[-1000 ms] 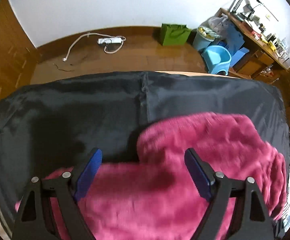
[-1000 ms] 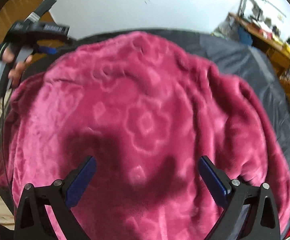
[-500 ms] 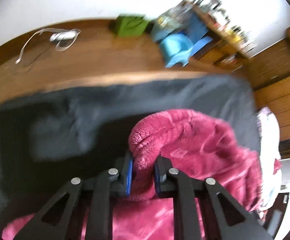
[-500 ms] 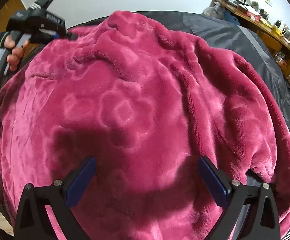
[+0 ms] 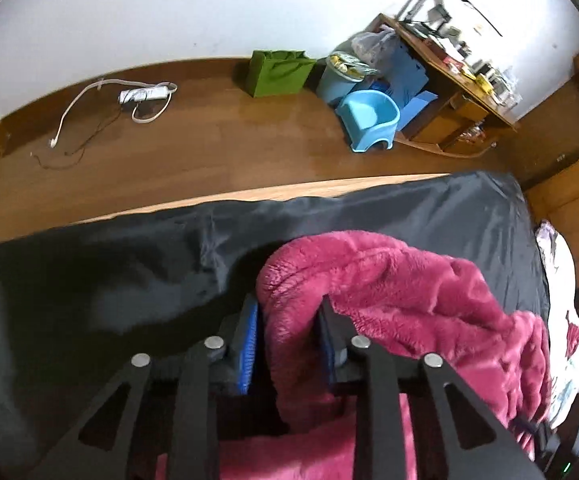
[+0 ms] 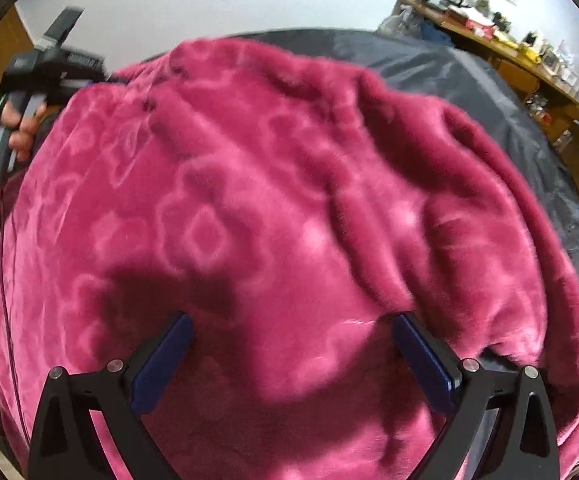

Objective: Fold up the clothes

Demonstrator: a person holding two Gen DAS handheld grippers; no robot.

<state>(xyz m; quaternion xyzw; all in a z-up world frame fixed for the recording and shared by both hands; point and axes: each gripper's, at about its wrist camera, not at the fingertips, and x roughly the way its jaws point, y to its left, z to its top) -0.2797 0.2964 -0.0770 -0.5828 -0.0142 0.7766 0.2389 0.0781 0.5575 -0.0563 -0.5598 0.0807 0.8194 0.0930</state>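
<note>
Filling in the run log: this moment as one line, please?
left gripper: opening, pink fleece fold between pads | right gripper: open above fleece

Left gripper (image 5: 287, 334) jaws opening around bunched magenta fleece garment (image 5: 389, 300), black sheet (image 5: 109, 264) beneath

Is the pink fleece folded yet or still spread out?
Mostly spread: the fleece lies in one layer over the black cover. Only one edge is bunched between the left gripper, whose jaws are opening.

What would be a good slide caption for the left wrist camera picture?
Left gripper, jaws opening, with a bunched fold of pink fleece garment between its fingers, above a black cover.
</note>
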